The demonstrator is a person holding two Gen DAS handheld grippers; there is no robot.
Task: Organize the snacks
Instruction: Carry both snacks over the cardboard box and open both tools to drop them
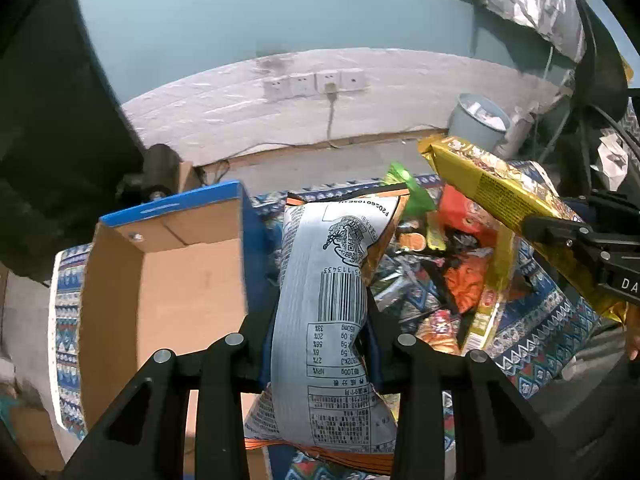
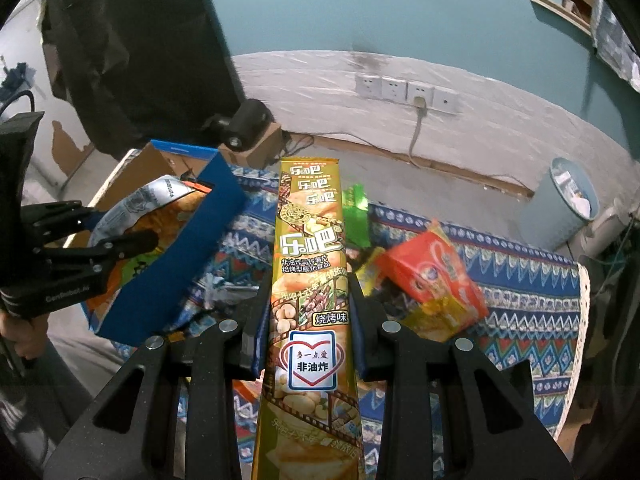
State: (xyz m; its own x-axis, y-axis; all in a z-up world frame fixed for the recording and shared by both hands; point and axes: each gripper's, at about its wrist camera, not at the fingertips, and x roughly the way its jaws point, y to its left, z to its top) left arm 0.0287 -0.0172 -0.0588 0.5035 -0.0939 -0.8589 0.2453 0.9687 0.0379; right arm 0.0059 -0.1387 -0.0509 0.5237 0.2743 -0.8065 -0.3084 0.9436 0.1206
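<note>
Tilting steeply downward, the left claw (image 1: 320, 344) clamps a silver-backed snack bag (image 1: 332, 300), whose long axis runs straight ahead from the claw, barcode side up. It hangs just beside the open cardboard box (image 1: 168, 280) at the left end of the patterned desk (image 2: 532, 320). The right claw (image 2: 310, 320), angled down likewise, grips a long yellow snack pack (image 2: 310, 240) pointing forward above the loose snack pile (image 2: 432, 280).

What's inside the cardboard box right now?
The cardboard box shows only bare brown floor and walls; the silver chip bag and left gripper hide its near right corner.
</note>
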